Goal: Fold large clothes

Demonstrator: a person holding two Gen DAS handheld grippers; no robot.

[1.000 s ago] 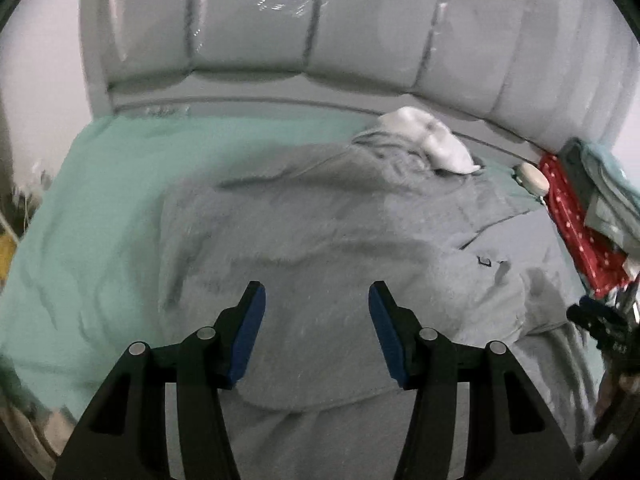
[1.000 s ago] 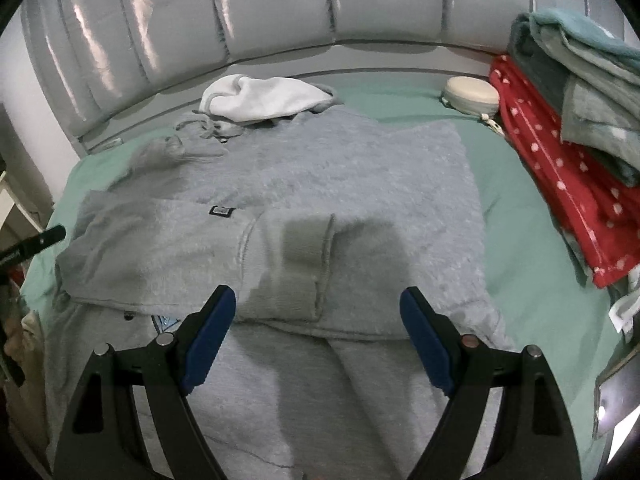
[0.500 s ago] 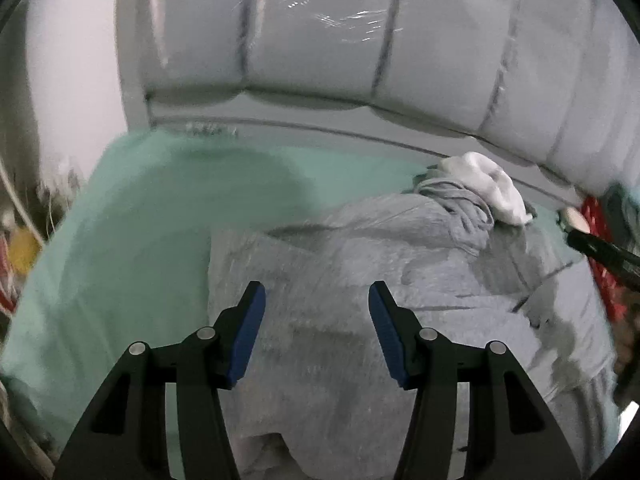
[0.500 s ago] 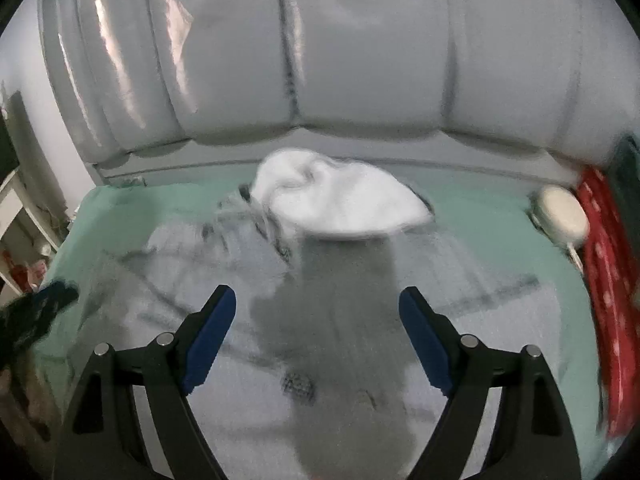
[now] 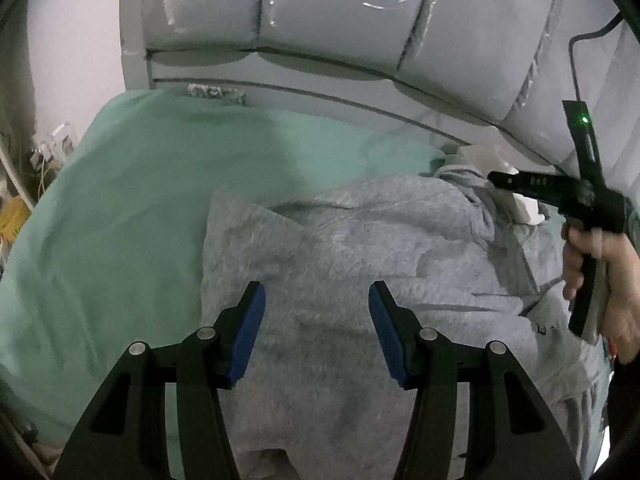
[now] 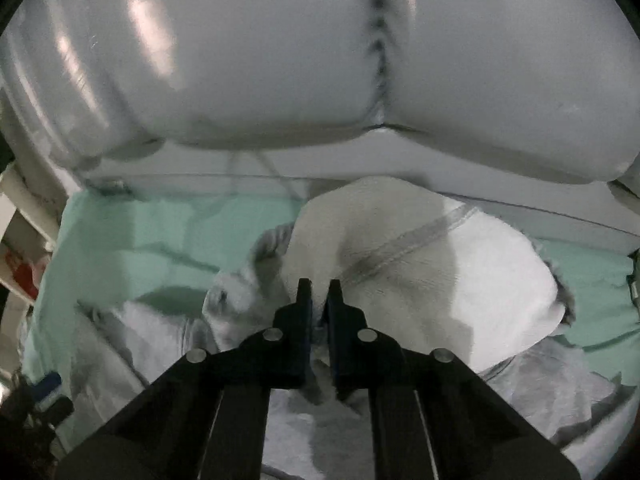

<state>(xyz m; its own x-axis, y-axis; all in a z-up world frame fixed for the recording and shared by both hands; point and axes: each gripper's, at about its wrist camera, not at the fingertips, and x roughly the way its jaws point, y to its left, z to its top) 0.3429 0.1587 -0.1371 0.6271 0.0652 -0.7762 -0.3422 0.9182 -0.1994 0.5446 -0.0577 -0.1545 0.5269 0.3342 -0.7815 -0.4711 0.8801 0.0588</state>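
A padded grey headboard (image 5: 360, 32) stands behind everything; below it the bed's green sheet (image 5: 120, 208) spreads out, bare on its left part; the grey hoodie (image 5: 360, 272) lies across the middle and right of the sheet, bunched and partly folded, with its hood (image 6: 420, 260) (white lining turned outward) up near the headboard.

My left gripper (image 5: 316, 332) hangs over the hoodie's body; its blue pads (image 5: 248, 332) stand apart with nothing between them, only grey cloth below.

My right gripper (image 6: 319, 312) is down at the hood's near edge; its jaws are drawn together with barely a slit left, and whether they pinch the fabric there I cannot tell, since the tips cover that spot; in the left view this same tool shows at the right edge, my right hand (image 5: 600, 272) wrapped round its handle, a small green light (image 5: 585, 119) glowing on top.

At the left rim of the right view, some shelving (image 6: 24, 248) is too blurred to make out.
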